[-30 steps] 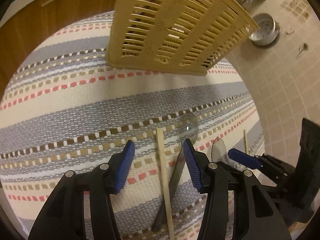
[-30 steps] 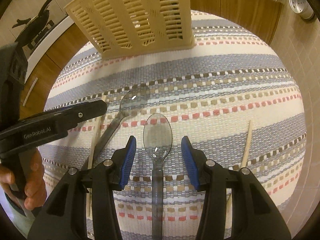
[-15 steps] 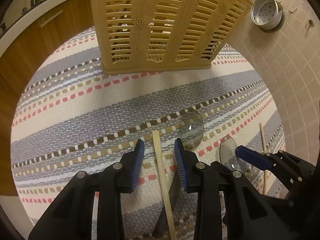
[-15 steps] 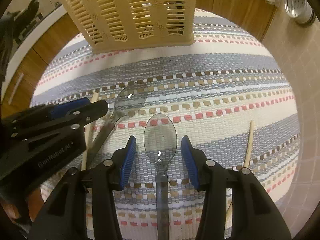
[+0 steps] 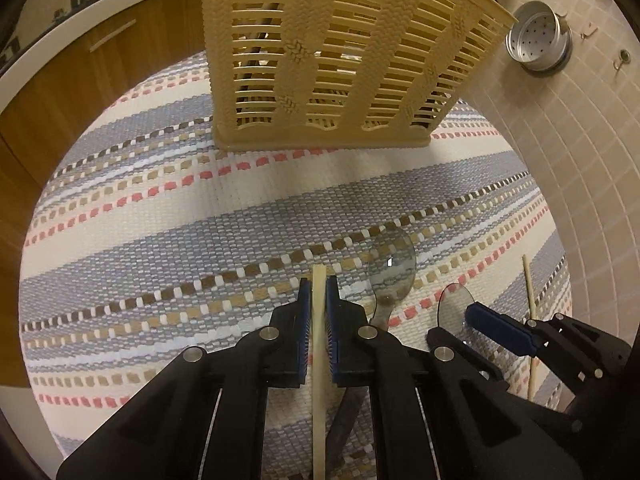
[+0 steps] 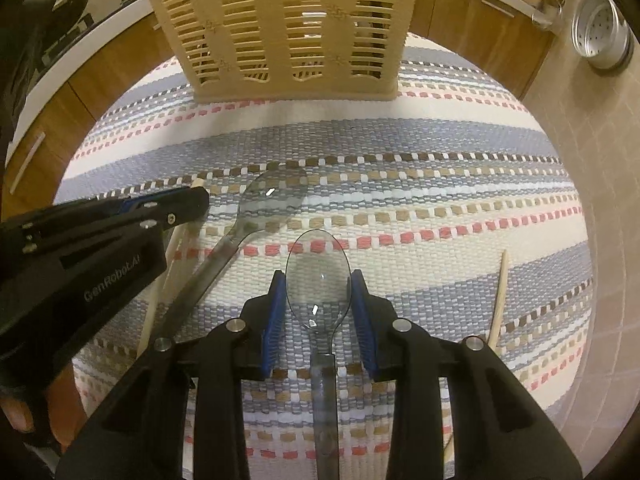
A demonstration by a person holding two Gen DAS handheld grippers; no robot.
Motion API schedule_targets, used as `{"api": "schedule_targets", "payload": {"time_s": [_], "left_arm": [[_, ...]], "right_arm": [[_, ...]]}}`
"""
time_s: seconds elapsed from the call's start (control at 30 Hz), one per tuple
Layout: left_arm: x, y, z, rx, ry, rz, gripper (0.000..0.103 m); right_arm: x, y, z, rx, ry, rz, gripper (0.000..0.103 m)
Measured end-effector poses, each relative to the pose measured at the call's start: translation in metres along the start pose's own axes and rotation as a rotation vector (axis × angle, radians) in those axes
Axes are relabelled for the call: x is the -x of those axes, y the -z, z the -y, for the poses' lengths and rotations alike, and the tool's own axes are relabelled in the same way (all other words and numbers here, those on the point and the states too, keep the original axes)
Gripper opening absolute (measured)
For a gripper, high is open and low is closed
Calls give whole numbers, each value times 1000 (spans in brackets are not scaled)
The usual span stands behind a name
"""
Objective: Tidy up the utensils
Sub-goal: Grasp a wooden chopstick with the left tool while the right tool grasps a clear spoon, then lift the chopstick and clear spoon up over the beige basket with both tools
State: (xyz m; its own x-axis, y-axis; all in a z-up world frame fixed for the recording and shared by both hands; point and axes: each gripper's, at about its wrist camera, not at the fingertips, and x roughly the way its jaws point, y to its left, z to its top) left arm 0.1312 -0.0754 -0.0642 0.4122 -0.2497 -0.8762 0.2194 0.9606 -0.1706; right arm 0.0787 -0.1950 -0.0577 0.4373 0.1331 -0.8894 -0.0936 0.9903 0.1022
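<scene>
We have left gripper [image 5: 319, 284] pinching chopstick [image 5: 319, 360], right gripper [image 6: 319, 280] just closed onto clear spoon [image 6: 318, 280]; slatted basket [image 6: 280, 32] top centre, second spoon [image 6: 256, 216] and right-edge chopstick [image 6: 499, 296] remain.

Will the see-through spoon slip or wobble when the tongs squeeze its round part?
Probably a bit. The clear plastic spoon looks smooth and shiny, so it may slip. The right tongs, just closing, flank its curved bowl, so it could tilt. It looks thin, likely light.

Our left gripper [image 5: 319, 286] tilted steeply down, jaws just closed to a sliver, our right gripper [image 6: 319, 280] beside it, angled down, jaws narrowing, partly apart
</scene>
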Motion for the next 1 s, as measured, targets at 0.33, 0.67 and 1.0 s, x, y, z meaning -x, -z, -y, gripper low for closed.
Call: {"api": "schedule_targets", "payload": {"time_s": [0.33, 0.67, 1.0], "left_arm": [[7, 12, -13, 15, 61, 55, 5], [26, 24, -22, 26, 142, 149, 5], [86, 21, -23, 24, 195, 345, 5]], "right_arm": [[1, 0, 1, 21, -10, -3, 29], [17, 4, 14, -10, -141, 49, 29], [58, 8, 17, -8, -152, 178, 29]]}}
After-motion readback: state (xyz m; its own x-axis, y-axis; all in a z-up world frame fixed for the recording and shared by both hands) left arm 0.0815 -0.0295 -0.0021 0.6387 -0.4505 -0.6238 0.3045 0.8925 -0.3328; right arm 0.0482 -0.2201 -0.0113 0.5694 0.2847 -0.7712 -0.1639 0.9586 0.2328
